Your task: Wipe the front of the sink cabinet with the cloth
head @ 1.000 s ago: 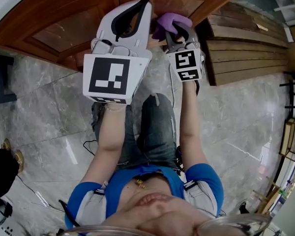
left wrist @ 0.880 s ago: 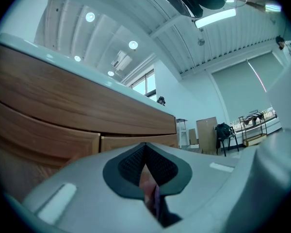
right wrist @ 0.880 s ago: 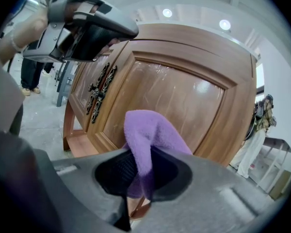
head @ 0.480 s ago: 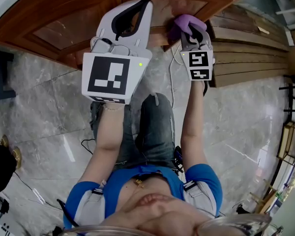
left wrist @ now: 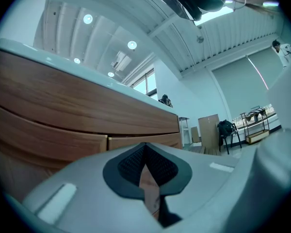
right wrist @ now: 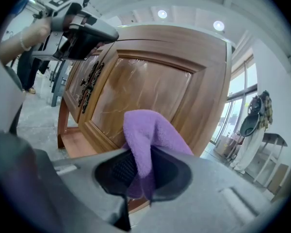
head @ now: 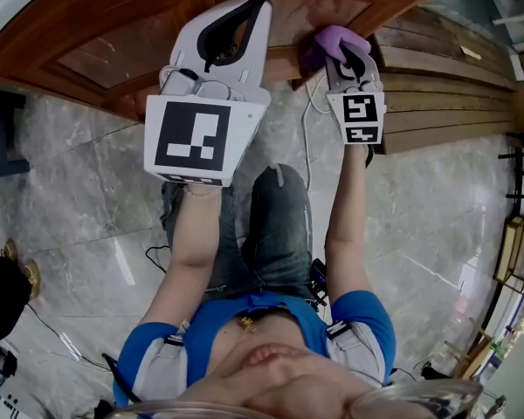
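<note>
One purple cloth point(right wrist: 148, 135) is clenched in the right gripper point(right wrist: 143, 171) and sticks out ahead of its jaws, close to the one sink cabinet point(right wrist: 150, 89). Alongside, the left gripper point(left wrist: 145, 171) is closed on nothing.

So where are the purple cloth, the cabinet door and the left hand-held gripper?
purple cloth point(right wrist: 153, 130), right gripper view, on its raised fold.
cabinet door point(right wrist: 145, 93), right gripper view, on the middle panel.
left hand-held gripper point(left wrist: 145, 147), left gripper view, where its tips meet.
</note>
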`<state>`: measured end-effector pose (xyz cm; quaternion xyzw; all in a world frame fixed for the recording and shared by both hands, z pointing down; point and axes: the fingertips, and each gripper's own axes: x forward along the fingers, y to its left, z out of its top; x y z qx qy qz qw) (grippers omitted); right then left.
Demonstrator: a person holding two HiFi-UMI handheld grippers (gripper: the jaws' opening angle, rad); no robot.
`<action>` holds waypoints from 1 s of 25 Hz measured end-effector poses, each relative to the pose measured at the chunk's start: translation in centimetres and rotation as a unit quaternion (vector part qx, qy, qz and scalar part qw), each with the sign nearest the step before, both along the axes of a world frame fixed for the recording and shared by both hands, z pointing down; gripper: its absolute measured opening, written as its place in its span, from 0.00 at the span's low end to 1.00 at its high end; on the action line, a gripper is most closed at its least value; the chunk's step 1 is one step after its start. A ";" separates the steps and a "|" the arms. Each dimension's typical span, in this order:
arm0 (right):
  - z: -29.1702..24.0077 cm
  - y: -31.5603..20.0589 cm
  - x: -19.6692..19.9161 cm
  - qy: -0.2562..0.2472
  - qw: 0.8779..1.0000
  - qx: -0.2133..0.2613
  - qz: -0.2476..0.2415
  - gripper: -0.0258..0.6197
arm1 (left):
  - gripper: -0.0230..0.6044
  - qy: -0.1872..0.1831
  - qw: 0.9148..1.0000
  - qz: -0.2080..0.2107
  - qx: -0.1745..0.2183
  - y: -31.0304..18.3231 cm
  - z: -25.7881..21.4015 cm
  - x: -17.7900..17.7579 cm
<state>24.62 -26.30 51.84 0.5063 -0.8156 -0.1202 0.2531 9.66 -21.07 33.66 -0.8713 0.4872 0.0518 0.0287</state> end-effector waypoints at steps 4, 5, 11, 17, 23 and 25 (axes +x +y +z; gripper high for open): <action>0.6 0.0 0.1 -0.006 1.000 -0.001 0.003 0.13 | 0.04 -0.007 1.000 -0.004 -0.001 0.0 0.1 -0.2; 0.9 0.0 0.2 -0.004 1.000 -0.003 0.005 0.13 | 0.04 -0.008 1.000 -0.009 0.002 -0.1 0.2 -0.4; 3.4 -0.1 0.4 0.009 1.000 -0.011 0.018 0.13 | 0.04 -0.010 1.000 -0.011 -0.001 -0.2 0.2 -0.5; 4.5 -0.1 1.3 -0.044 0.998 -0.028 0.028 0.13 | 0.04 -0.013 1.000 -0.011 -0.001 -0.1 0.3 -0.3; 4.5 -0.1 1.0 -0.078 0.996 -0.026 0.046 0.13 | 0.04 -0.012 1.000 -0.015 0.001 0.0 0.1 -0.8; 4.5 0.0 0.9 -0.080 0.995 -0.029 0.053 0.13 | 0.04 -0.010 1.000 -0.013 0.000 0.0 0.1 -0.7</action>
